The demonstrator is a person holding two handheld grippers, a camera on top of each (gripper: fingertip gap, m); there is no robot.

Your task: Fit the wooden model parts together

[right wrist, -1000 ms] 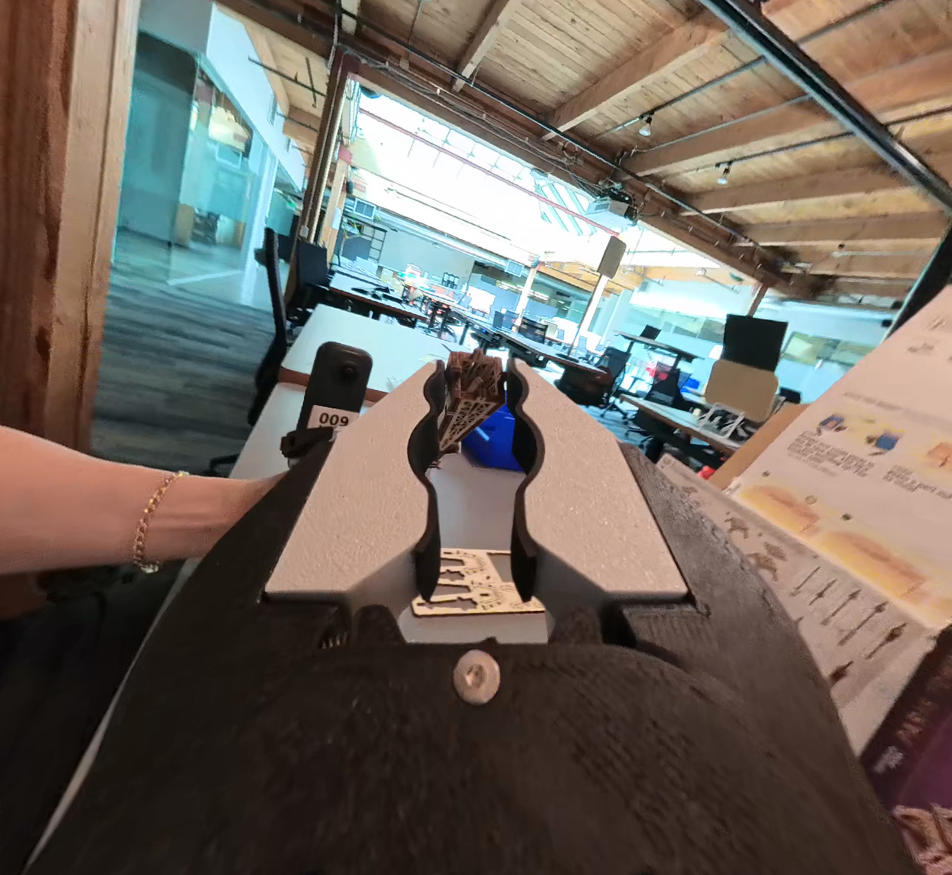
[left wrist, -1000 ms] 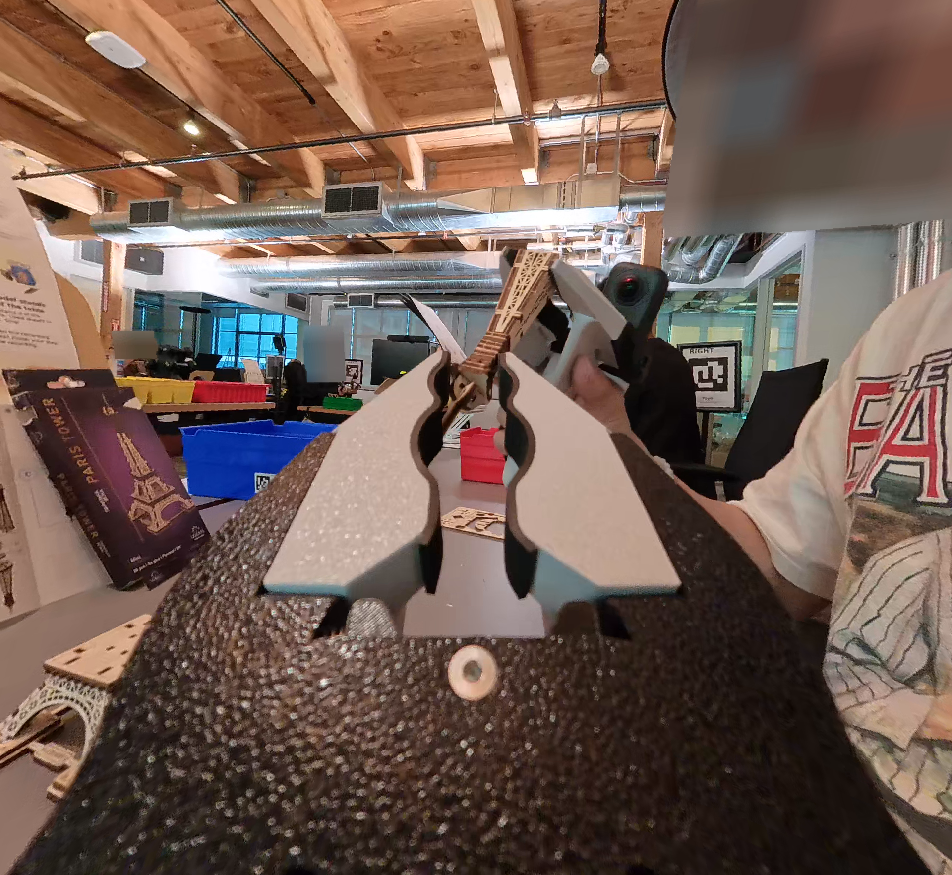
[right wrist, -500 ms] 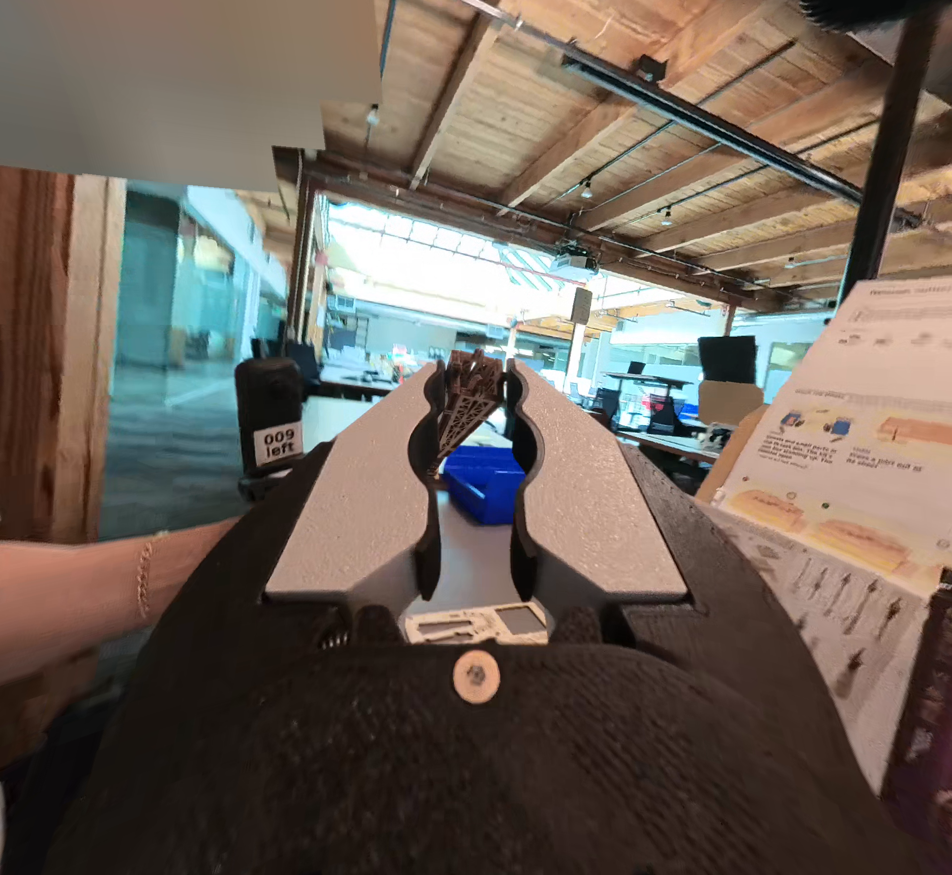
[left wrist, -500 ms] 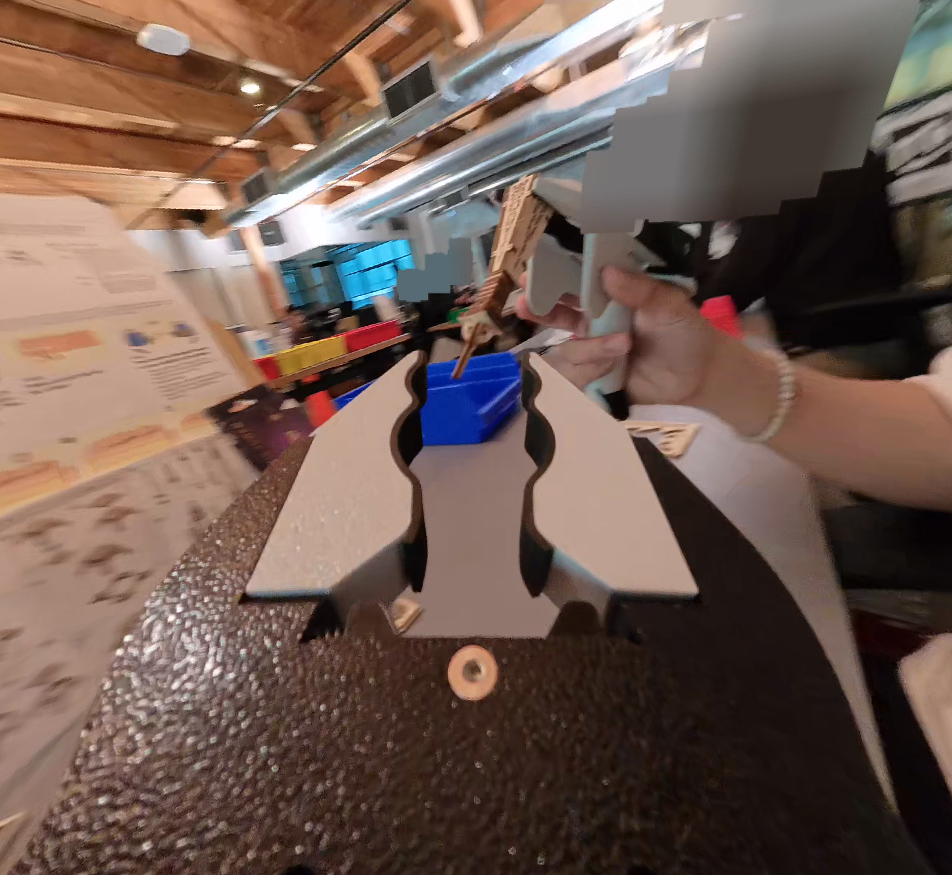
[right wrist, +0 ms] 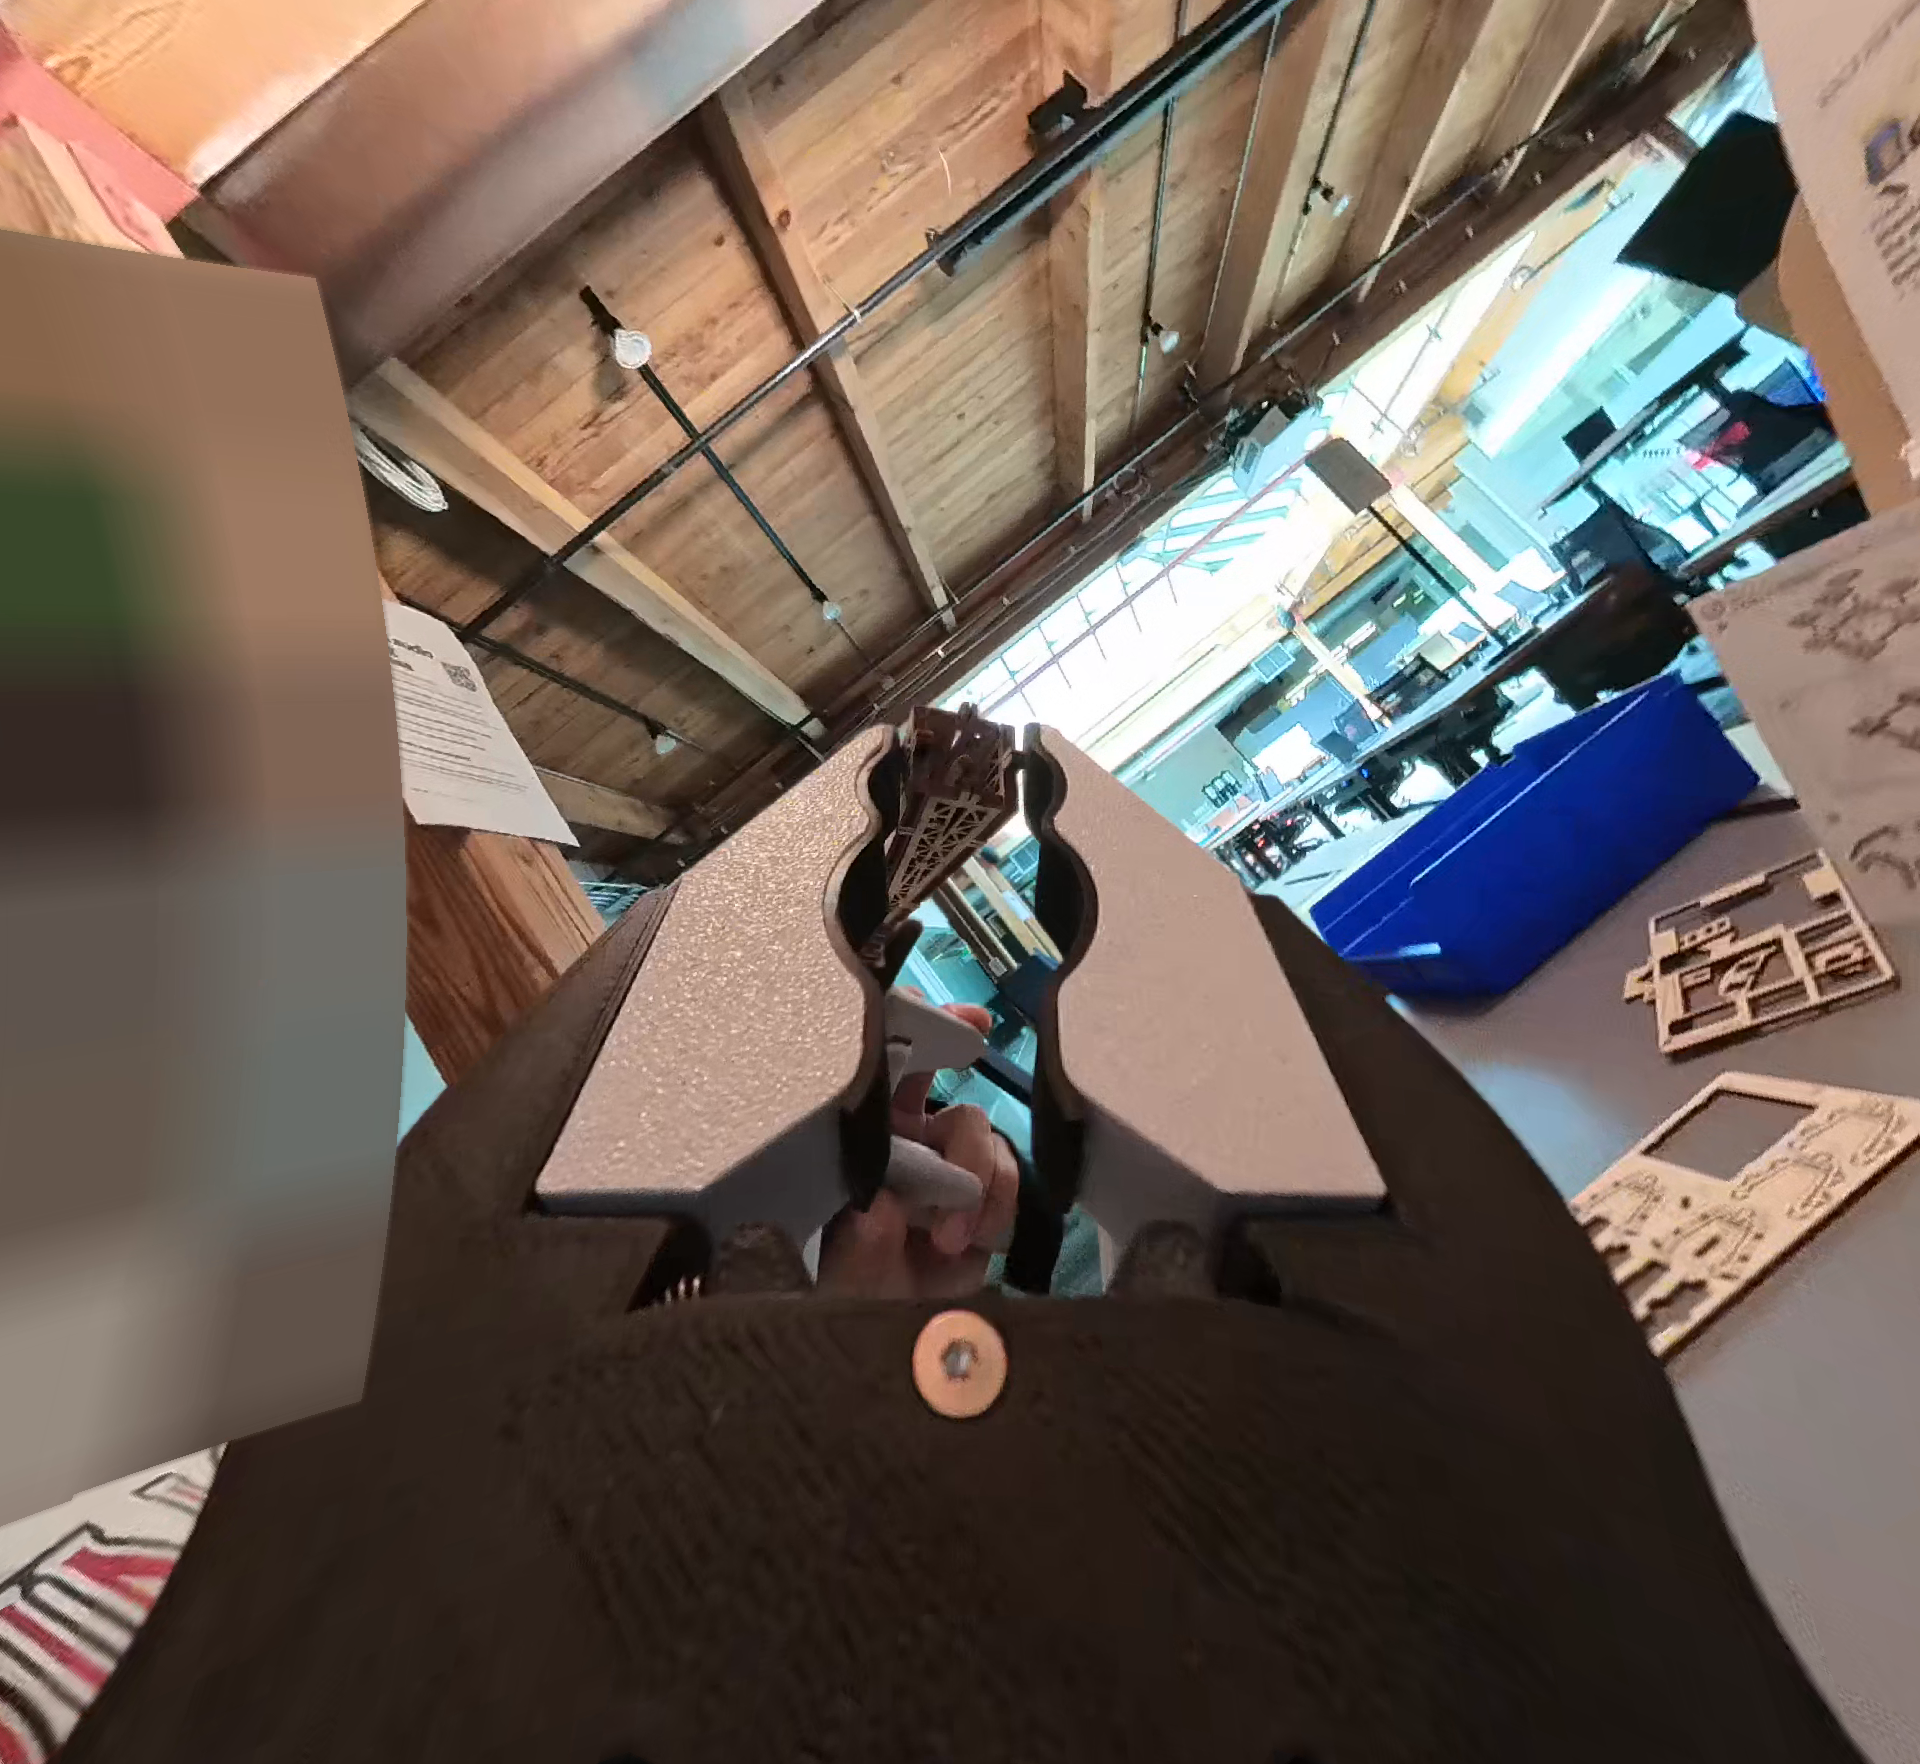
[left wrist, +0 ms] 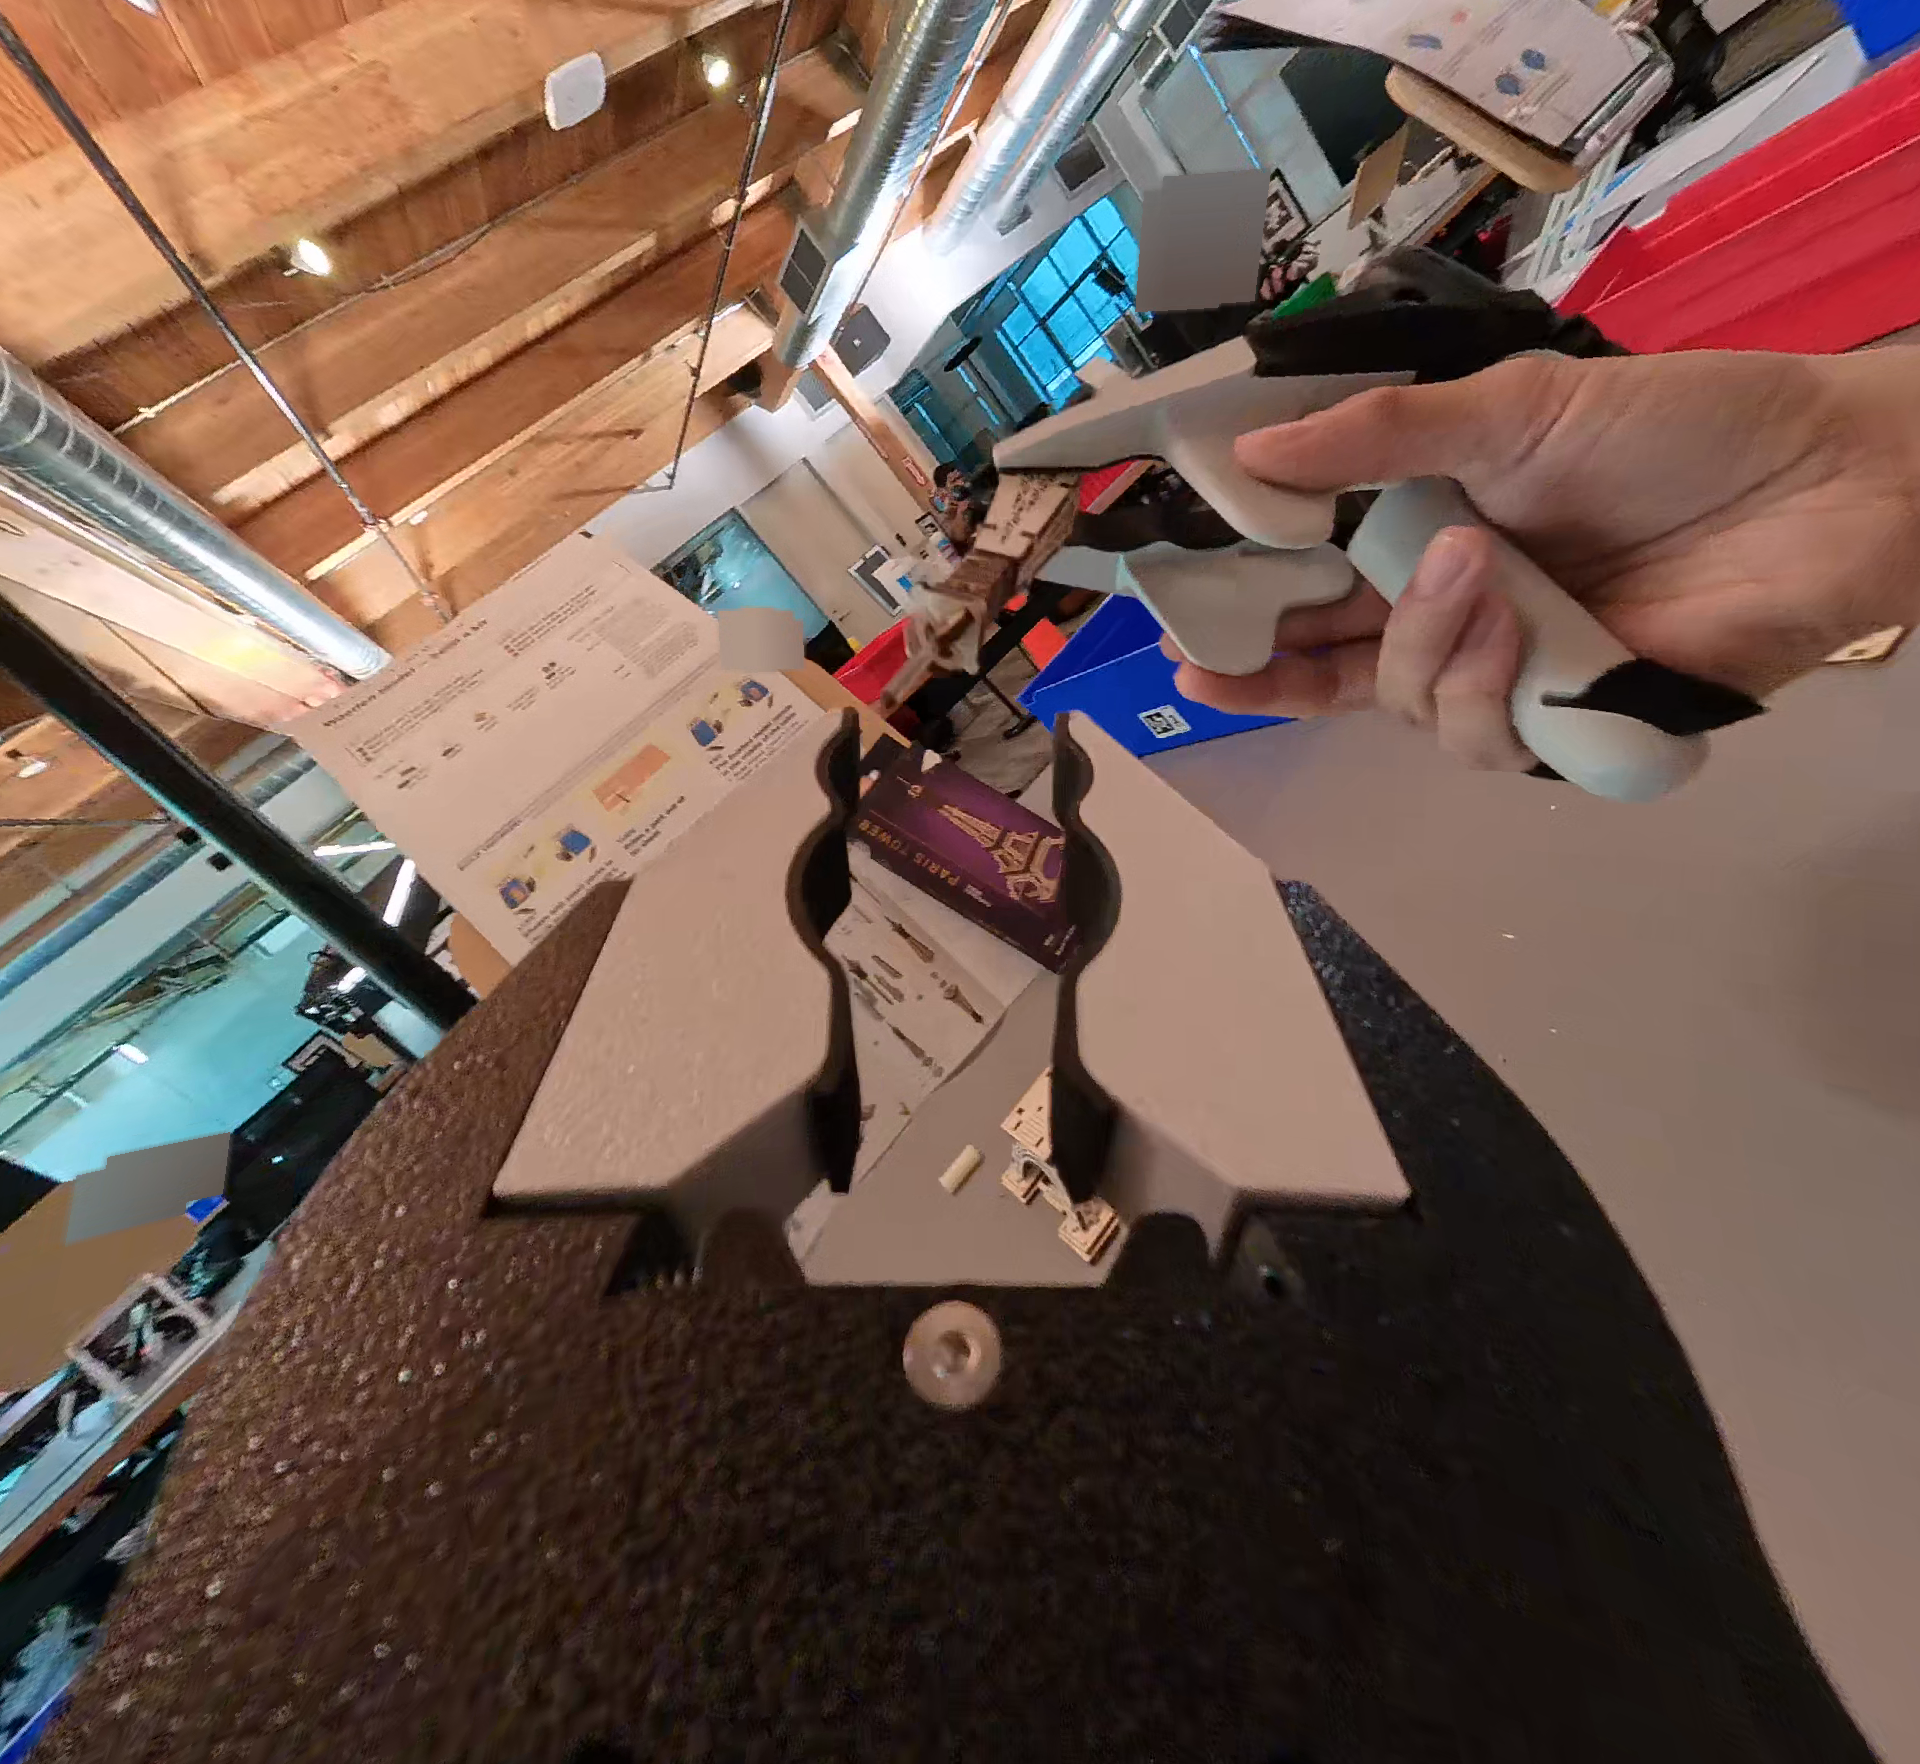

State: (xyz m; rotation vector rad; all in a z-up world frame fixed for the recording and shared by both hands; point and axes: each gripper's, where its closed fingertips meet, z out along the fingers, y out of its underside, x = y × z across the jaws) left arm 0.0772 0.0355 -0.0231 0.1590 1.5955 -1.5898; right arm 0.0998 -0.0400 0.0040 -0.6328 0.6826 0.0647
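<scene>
My left tongs [left wrist: 951, 758] stand parted with nothing between them, tilted up over the grey surface [left wrist: 1558, 935]. Low in the gap between their fingers I see a small pale peg [left wrist: 959, 1171] and, just beside it against the right finger's base, a small wooden piece [left wrist: 1049, 1184] lying on the surface. Past the fingertips lies a purple box [left wrist: 971, 867] with a tower drawn on it, resting on the printed instruction sheet [left wrist: 582, 727] that leans up behind it.

Above and to the right of my left fingertips, and apart from them, the right tongs [left wrist: 1013, 509] come in from the right, held by a hand [left wrist: 1621, 551]. They are clamped on the wooden tower section [left wrist: 997, 561], whose free end points down-left towards the left tongs without touching them. Behind sit a blue bin [left wrist: 1132, 691] and red bins [left wrist: 1766, 228].

From the right wrist view the right tongs [right wrist: 961, 738] are closed on the wooden tower section [right wrist: 945, 810] at their very tips; the lattice part runs back down the gap towards the camera, tilted to the left finger. Lower in the same gap a hand [right wrist: 935, 1205] grips a pale handle. To the right, on the surface [right wrist: 1787, 1402], two flat wooden part sheets [right wrist: 1756, 1184] lie near each other, with a blue bin [right wrist: 1538, 831] beyond them, well apart from the tongs.
</scene>
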